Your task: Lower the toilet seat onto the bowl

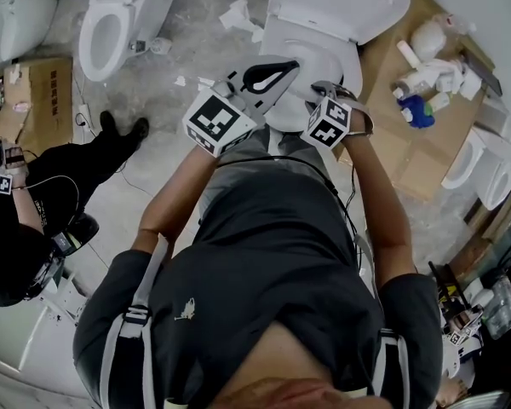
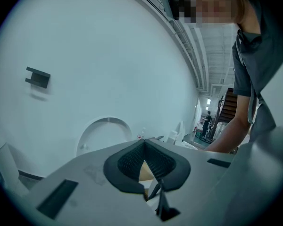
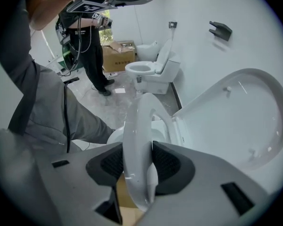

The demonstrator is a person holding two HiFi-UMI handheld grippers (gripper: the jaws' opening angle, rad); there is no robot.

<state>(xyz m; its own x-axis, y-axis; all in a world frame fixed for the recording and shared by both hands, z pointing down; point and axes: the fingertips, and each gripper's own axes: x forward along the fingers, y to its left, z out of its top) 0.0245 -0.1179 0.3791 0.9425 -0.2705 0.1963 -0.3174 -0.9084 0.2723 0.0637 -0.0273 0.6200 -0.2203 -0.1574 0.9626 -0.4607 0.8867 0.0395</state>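
While seat (image 3: pixel 134 145) stands raised, lid (image 3: pixel 236 121) behind, toilet (image 3: pixel 148 72) beyond

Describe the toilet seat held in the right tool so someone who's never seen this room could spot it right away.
Start at the white toilet directly in front of the person, whose lid stands raised. The toilet seat is the white ring standing on edge in front of that lid, pinched in the right tool. Unlike the solid lid, it has an open middle.
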